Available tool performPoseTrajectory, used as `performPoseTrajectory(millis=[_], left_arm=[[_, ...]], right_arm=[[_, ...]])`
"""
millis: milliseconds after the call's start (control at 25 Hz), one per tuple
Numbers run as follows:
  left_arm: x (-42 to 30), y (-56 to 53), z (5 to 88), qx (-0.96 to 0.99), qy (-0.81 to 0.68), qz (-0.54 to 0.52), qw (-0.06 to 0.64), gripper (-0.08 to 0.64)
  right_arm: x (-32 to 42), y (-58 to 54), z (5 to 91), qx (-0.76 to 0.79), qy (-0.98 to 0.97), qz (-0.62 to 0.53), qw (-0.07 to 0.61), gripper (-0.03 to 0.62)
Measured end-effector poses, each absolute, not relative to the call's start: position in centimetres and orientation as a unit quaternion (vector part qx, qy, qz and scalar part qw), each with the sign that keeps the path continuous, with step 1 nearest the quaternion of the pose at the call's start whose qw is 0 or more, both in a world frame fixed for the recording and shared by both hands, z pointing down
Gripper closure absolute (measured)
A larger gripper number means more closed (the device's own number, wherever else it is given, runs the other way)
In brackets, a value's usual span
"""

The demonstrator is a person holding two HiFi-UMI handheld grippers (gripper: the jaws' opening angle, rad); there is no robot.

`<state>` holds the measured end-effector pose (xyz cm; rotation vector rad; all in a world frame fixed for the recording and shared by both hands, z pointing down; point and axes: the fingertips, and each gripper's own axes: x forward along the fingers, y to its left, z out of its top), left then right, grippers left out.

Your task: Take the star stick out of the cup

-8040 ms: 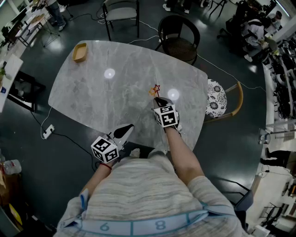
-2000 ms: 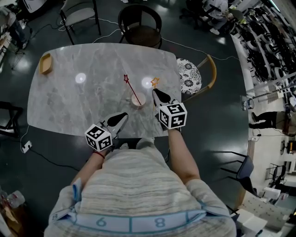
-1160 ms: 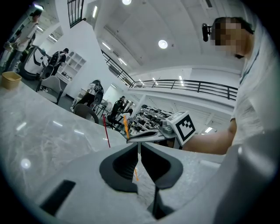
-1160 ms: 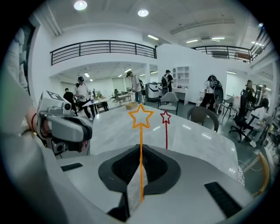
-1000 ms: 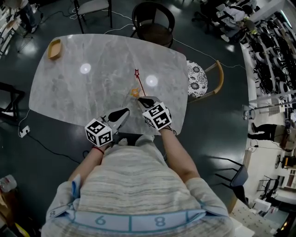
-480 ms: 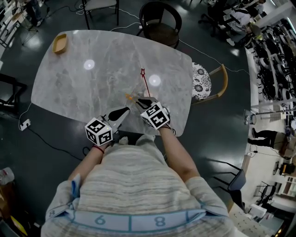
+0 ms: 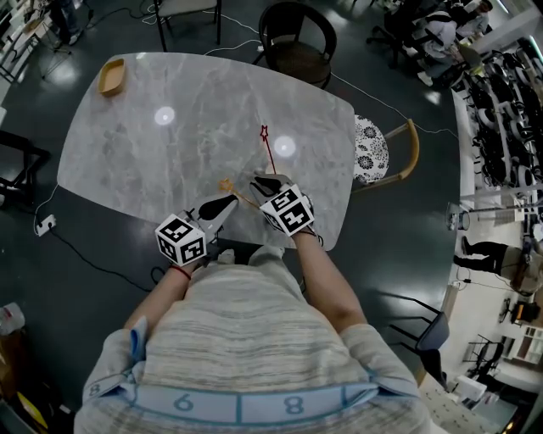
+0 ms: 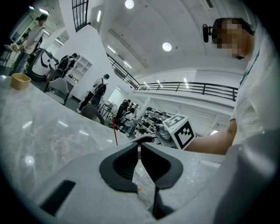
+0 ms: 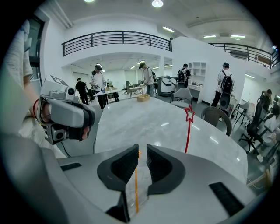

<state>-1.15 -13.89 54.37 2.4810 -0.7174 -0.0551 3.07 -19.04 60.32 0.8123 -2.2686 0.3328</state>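
The right tongs (image 9: 142,151) pinch a thin orange star stick (image 9: 136,188). A red star stick (image 9: 187,135) stands near the tabletop's (image 7: 170,161) front edge. The left tongs (image 8: 139,148) are closed and empty.

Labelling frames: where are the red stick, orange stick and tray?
Red stick (image 9: 187,138), right gripper view, mid shaft.
Orange stick (image 9: 136,183), right gripper view, shaft between jaws.
Tray (image 7: 110,78), head view, bare floor.

A grey marble table (image 7: 170,161) with rounded corners stands on a dark glossy floor (image 7: 407,254). A black chair (image 7: 293,38) sits at its far edge, a wooden chair (image 7: 373,151) with a patterned cushion at its right edge. White walls (image 9: 192,48) carry a railed gallery (image 9: 113,37) under round ceiling lights (image 9: 157,3).
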Motion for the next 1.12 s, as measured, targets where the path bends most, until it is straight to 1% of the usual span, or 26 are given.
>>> performPoseTrajectory(millis=[1120], left_arm=[[-1.3,-14.3,54.6,0.916,-0.283,-0.017,0.283,0.543]], right_arm=[[7.5,-24.7,59.6,0.386,-0.850,0.145,0.329,0.569]])
